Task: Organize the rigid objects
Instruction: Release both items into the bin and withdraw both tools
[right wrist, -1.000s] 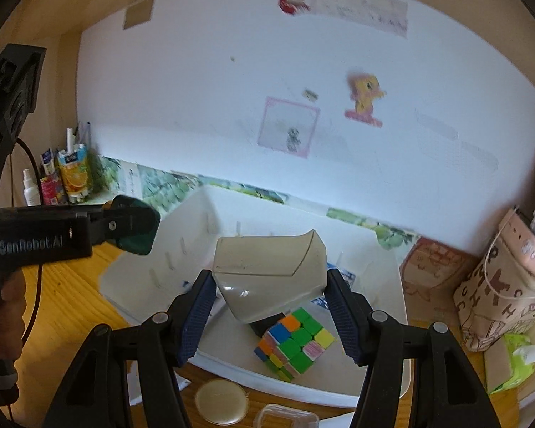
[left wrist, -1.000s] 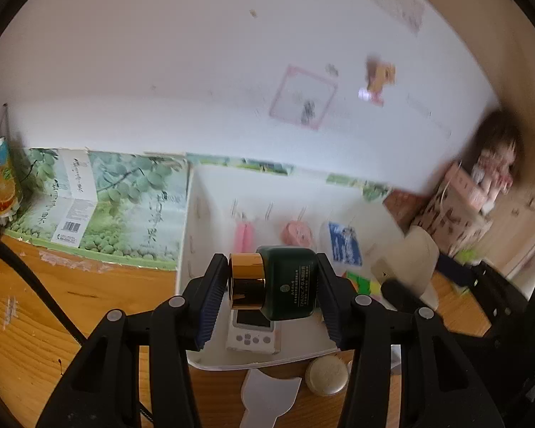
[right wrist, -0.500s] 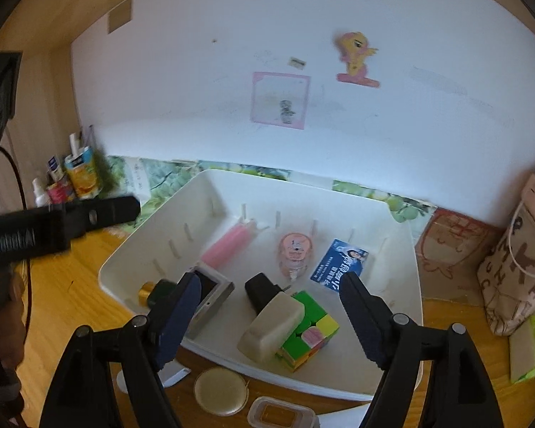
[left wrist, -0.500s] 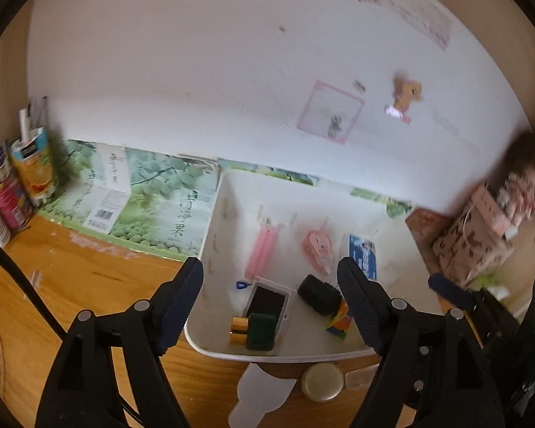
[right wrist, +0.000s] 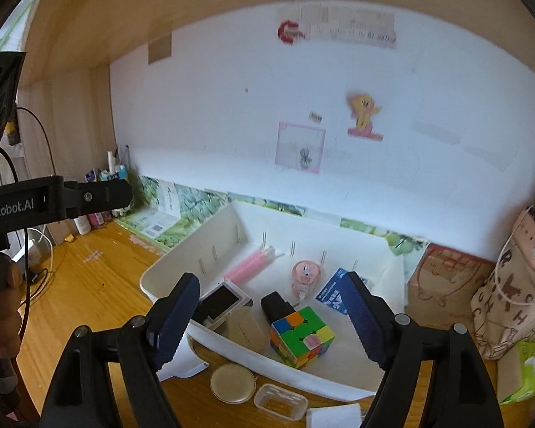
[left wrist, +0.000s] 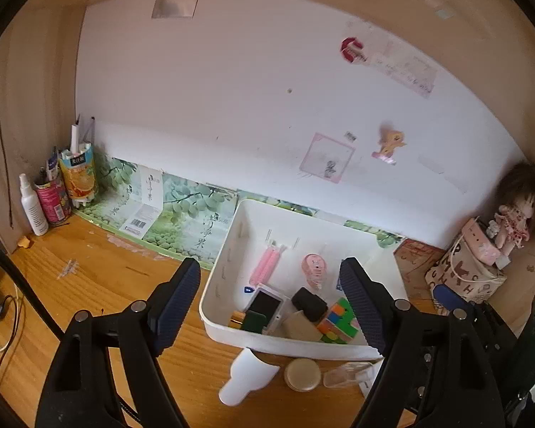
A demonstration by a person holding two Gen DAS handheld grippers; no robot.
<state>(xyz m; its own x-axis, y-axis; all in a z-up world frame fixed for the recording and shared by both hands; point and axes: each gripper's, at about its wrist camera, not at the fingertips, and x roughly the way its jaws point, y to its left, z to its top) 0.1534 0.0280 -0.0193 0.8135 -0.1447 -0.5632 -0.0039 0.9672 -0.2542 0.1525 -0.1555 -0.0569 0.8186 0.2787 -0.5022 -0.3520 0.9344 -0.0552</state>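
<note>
A white tray (left wrist: 215,287) on the wooden desk holds a green bottle with a gold cap (left wrist: 248,320), a beige block (left wrist: 300,325), a colour cube (left wrist: 339,320), a black box (left wrist: 309,304), a small screen device (left wrist: 265,303), pink tubes (left wrist: 265,265), a pink tape roll (left wrist: 314,267) and a blue card. My left gripper (left wrist: 269,303) is open and empty, raised in front of the tray. My right gripper (right wrist: 269,315) is open and empty above the tray's (right wrist: 232,342) near edge, over the cube (right wrist: 301,335) and beige block (right wrist: 246,328).
A round beige lid (left wrist: 302,374), a clear plastic case (left wrist: 342,378) and a white scoop-shaped piece (left wrist: 246,378) lie in front of the tray. Bottles and cartons (left wrist: 55,192) stand at the far left. A printed bag (left wrist: 465,274) and doll stand at the right.
Both grippers opened: the left let go of the green bottle and the right let go of the beige block, both now in the tray. Both grippers then drew back and up.
</note>
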